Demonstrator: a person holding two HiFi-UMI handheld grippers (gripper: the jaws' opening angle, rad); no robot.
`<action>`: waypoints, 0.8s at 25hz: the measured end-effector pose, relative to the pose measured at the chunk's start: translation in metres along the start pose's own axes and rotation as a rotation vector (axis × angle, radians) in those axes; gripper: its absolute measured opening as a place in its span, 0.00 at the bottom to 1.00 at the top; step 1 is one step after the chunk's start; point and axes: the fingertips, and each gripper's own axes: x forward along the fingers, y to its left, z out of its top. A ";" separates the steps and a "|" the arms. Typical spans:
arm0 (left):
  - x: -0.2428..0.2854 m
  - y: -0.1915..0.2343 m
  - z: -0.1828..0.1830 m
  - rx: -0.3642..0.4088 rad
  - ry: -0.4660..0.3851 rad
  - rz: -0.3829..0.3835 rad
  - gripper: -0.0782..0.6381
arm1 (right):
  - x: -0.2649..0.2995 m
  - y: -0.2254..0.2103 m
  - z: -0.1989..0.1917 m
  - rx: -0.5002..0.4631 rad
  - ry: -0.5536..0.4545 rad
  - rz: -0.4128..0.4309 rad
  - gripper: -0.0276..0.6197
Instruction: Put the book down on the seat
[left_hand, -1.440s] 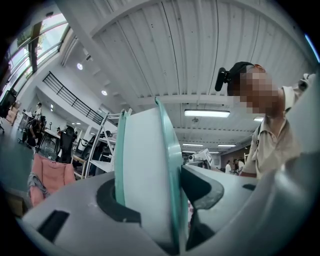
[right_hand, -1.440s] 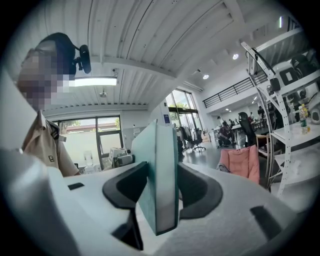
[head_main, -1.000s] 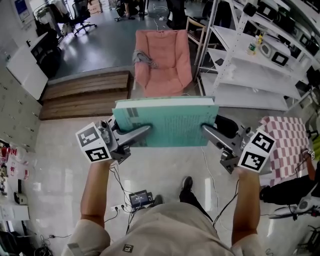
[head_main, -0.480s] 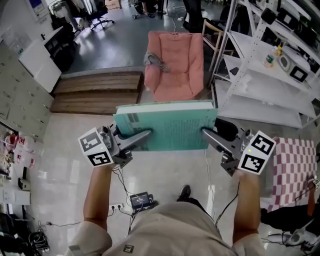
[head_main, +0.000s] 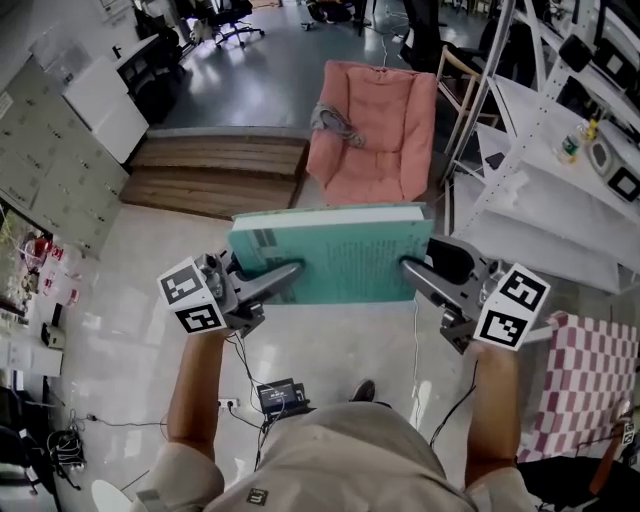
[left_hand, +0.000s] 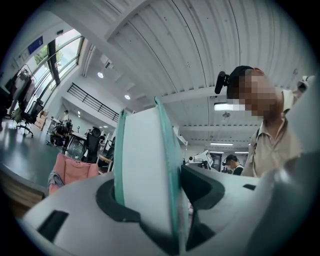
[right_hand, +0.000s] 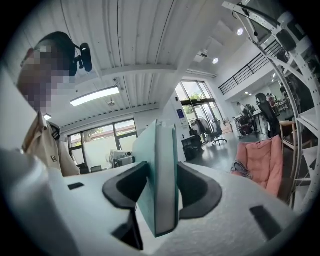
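Observation:
A thick teal book (head_main: 335, 255) is carried flat in front of me, above the floor. My left gripper (head_main: 290, 272) is shut on its left edge and my right gripper (head_main: 408, 270) is shut on its right edge. In the left gripper view the book's white page block (left_hand: 147, 175) sits clamped between the dark pads. The right gripper view shows the book (right_hand: 159, 175) pinched the same way. The pink cushioned seat (head_main: 378, 130) stands ahead, beyond the book, with a grey cloth (head_main: 335, 122) on its left arm. It also appears as the pink seat (right_hand: 260, 160) at the right of the right gripper view.
A low wooden platform (head_main: 220, 175) lies left of the seat. White metal shelving (head_main: 545, 190) stands on the right. A checkered cloth (head_main: 580, 390) covers something at the lower right. A power strip and cables (head_main: 275, 397) lie on the floor by my feet.
The seat and wooden platform have shifted to the right and nearer in the head view. The book stays clamped between both grippers as before.

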 end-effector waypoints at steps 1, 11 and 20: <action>0.000 0.000 0.000 0.000 -0.001 0.006 0.43 | 0.000 0.000 0.000 -0.001 0.001 0.006 0.31; -0.002 0.001 -0.005 -0.011 0.009 0.019 0.43 | 0.003 -0.002 -0.004 0.010 -0.009 0.012 0.31; 0.069 0.093 -0.004 -0.023 0.023 -0.080 0.44 | 0.021 -0.099 0.013 0.019 -0.017 -0.096 0.31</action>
